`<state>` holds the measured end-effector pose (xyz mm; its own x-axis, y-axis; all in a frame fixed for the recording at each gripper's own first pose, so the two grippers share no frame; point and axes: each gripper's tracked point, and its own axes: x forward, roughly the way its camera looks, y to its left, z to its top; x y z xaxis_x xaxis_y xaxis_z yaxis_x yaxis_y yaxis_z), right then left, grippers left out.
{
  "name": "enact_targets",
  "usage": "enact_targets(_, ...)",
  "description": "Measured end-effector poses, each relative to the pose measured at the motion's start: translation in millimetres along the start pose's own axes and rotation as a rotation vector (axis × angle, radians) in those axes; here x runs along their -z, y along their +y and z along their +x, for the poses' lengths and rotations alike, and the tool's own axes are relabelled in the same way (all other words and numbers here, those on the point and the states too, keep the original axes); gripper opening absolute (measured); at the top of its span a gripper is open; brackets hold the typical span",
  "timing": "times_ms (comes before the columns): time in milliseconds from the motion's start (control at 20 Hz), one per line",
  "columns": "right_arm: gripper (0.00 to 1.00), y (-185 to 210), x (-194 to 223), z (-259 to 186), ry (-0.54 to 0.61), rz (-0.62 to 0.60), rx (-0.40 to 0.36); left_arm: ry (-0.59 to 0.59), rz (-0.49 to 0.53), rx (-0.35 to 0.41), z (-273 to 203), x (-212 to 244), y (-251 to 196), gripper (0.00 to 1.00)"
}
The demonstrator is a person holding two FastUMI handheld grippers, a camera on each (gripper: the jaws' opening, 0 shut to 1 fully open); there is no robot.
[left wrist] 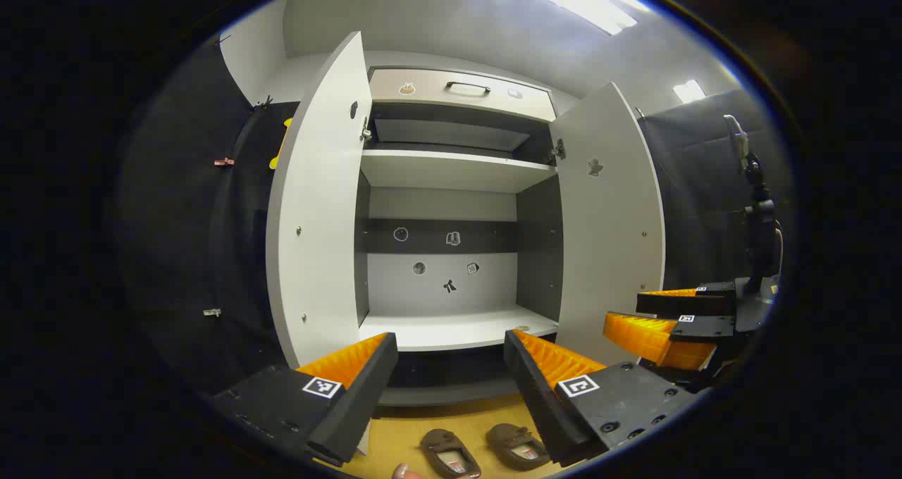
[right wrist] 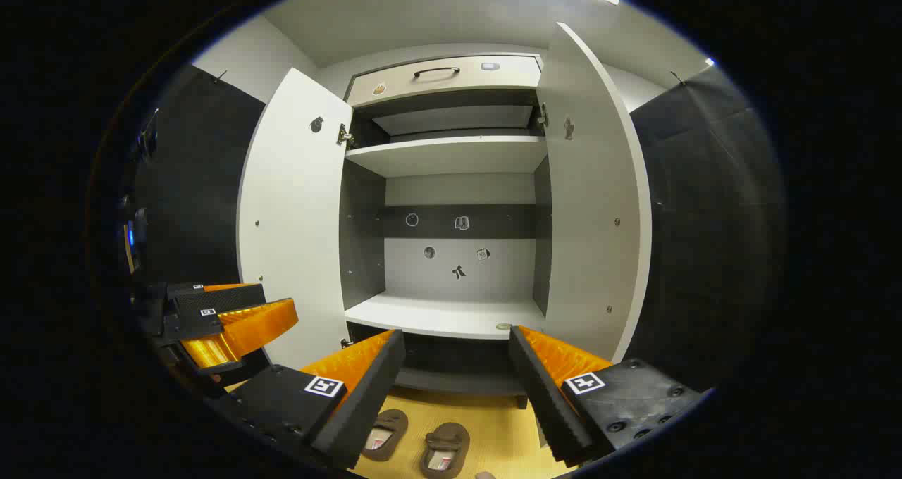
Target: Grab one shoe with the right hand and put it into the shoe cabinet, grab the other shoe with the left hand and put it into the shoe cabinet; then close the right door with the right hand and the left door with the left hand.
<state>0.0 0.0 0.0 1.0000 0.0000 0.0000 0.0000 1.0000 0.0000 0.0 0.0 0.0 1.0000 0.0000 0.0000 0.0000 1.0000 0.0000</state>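
Nothing done: both shoes (right wrist: 416, 445) lie on the floor, cabinet (right wrist: 444, 317) doors open, my tools (left wrist: 451, 373) (right wrist: 456, 373) wide, empty.

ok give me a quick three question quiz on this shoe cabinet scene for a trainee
1. True or false: both doors of the shoe cabinet are open.
2. Where are the two shoes? A) lower shelf B) floor in front of the cabinet C) upper shelf
3. Fill in: the right tongs and the left tongs are both ____ and hold nothing.

Key: 1 true; 2 B; 3 open
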Motion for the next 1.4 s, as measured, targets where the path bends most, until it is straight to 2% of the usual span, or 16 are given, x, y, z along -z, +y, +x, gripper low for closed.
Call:
enact_targets(50,0.94,0.2,2.0,0.3,0.003,0.004,0.001,0.004,-0.001,0.002,0.2,0.7,0.1,0.96)
enact_targets(150,0.98,-0.8,5.1,0.4,0.011,0.003,0.006,0.007,-0.010,0.011,1.8,1.7,1.7,0.96)
enact_targets(700,0.98,-2.5,11.9,-1.1,0.013,0.001,0.019,0.013,-0.028,0.018,4.1,5.7,6.1,0.96)
enact_targets(800,0.95,-2.0,14.8,0.0,0.018,0.004,0.023,-0.005,-0.029,0.026,3.7,2.6,5.7,0.96)
enact_targets(900,0.98,-2.1,22.6,2.1,0.037,0.002,0.029,-0.031,-0.031,0.040,1.5,-3.7,4.3,0.96)
enact_targets(1150,0.98,13.8,56.8,6.9,0.113,0.000,0.005,-0.050,-0.004,0.037,1.2,-6.3,10.5,0.96)
enact_targets(1400,0.98,35.4,119.4,12.6,0.241,0.033,-0.033,-0.017,-0.035,0.021,7.6,9.4,25.5,0.96)
